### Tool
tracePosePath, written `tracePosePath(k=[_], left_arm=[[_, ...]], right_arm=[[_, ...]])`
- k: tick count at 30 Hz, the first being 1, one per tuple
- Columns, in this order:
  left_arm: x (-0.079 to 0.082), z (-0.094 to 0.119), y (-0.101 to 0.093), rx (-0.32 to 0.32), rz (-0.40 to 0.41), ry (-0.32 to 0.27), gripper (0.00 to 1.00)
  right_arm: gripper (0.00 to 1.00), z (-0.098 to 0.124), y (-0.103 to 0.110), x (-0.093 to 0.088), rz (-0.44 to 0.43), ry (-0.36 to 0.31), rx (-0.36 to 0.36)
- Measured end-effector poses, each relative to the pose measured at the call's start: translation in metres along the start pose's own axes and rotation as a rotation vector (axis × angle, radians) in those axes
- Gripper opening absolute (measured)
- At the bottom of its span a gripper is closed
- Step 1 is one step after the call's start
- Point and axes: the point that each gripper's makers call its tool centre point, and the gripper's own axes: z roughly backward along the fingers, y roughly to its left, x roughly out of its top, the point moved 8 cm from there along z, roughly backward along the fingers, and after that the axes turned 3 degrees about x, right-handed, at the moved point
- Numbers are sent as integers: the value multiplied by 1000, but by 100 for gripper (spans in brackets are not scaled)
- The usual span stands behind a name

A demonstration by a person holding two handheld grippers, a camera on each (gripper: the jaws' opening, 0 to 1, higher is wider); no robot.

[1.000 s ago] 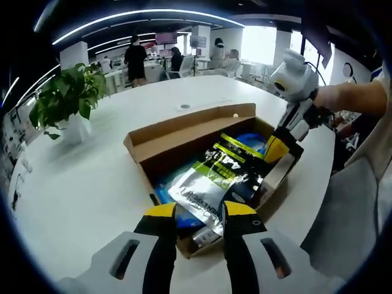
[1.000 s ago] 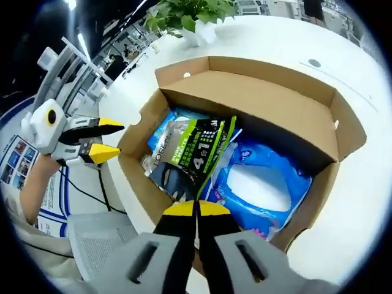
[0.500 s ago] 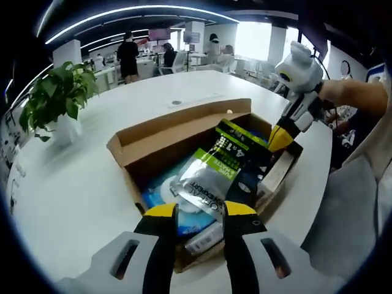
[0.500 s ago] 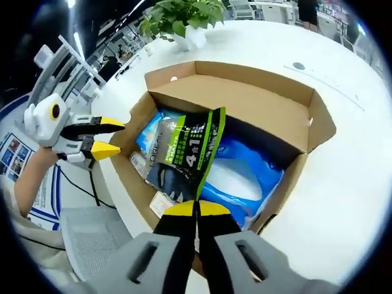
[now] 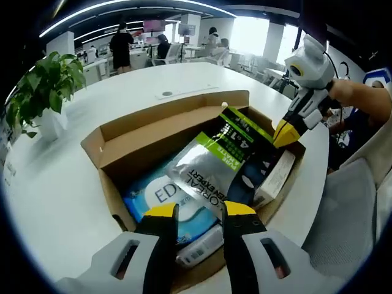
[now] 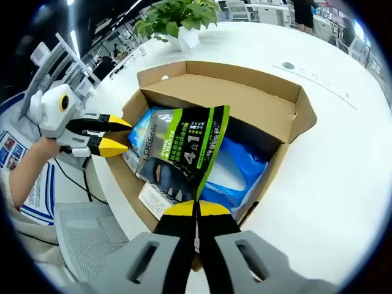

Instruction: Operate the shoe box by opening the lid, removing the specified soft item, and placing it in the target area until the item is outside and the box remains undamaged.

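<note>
The right gripper (image 6: 196, 211) has its yellow-tipped jaws pressed together on the lower edge of the silver, black and green pouch (image 6: 184, 150), which stands lifted above the open shoe box (image 6: 245, 101) with its lower part over the box's near wall. In the left gripper view the same right gripper (image 5: 286, 131) comes in from the right side of the box and pinches the pouch (image 5: 214, 165) at its dark corner, the pouch slanting across the box's interior. The left gripper (image 5: 193, 211) hangs with its jaws parted and nothing between them, just above the near wall of the box (image 5: 153, 131); in the right gripper view it (image 6: 113, 135) sits at the box's left wall, jaws apart. Inside the box, under the pouch, lies a blue and white soft pack (image 5: 156, 199), seen as a blue pack (image 6: 236, 165) in the right gripper view, and a small white carton (image 5: 275, 177) lies along the box's right wall. The box's lid flap (image 6: 226, 95) stands folded back on the far side. The box rests on a white round table (image 5: 55, 184). Beyond the box's far left corner stands a potted plant (image 5: 43, 86) on the table. Well beyond the box, people (image 5: 121, 49) stand in the office background.
</note>
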Motion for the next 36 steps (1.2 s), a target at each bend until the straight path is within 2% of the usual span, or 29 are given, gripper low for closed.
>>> tracePosePath(k=[15,19,28,32,36], left_arm=[[4,-22,6,-53,122,0,23],[5,-28,8,-78,181,-9,21],[6,-34,8,-113,252,-23,11],[5,-33,6,-115,254,-24,1],[5,-31,2,-114,268,-26,0]], right_arm=[[0,-3,-1,-7,42,15,-8],[0,-4,0,-8,44,13,-1],[0,-6,2,-11,33,11,22],[0,-6,3,-13,27,7,31],[0,-7,3,-13,32,0,36]])
